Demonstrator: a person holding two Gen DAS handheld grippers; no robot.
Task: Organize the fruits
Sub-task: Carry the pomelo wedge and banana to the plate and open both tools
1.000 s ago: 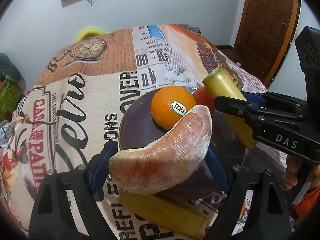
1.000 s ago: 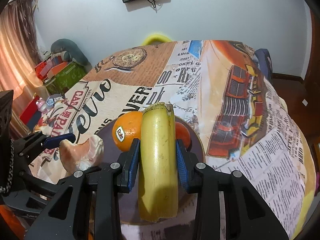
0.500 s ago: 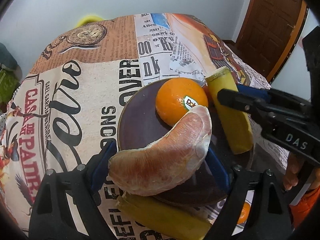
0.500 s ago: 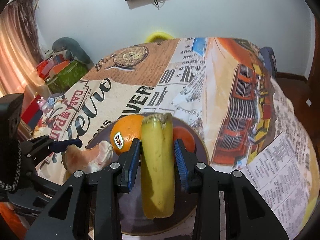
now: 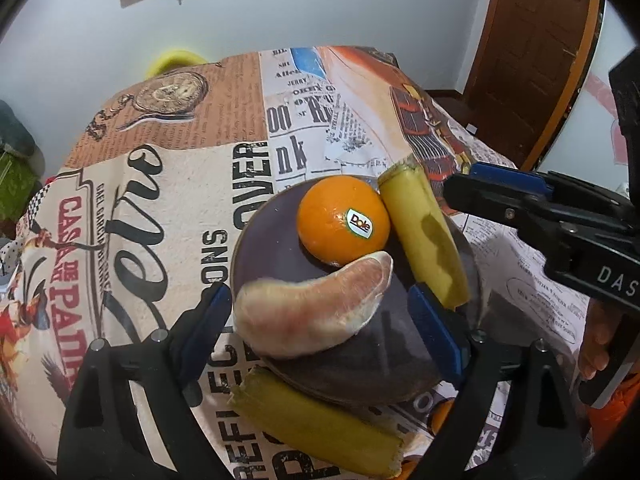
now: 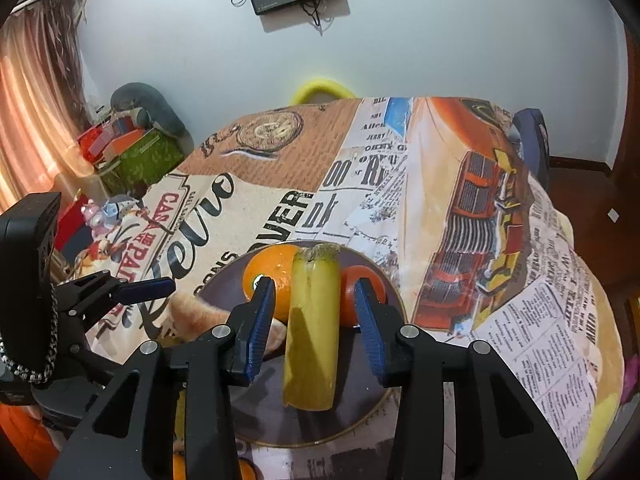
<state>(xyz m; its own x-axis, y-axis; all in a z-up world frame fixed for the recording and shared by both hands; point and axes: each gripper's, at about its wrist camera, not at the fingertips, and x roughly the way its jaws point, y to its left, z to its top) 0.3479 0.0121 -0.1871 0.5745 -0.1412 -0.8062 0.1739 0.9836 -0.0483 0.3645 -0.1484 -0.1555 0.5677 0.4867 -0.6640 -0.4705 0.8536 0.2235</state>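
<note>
Banana piece (image 6: 311, 332) between parted gripper (image 6: 314, 316) pads

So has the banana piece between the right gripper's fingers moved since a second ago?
Yes. The banana piece has come down onto the dark plate, beside the orange. The right gripper has just been opening; gaps show on both sides.

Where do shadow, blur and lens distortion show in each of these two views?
Left wrist view: the pomelo segment looks slightly soft, a shadow crosses the banana piece, dark fisheye corners. Right wrist view: sharp, the tablecloth bulges, a shadow darkens the banana's lower half.
</note>
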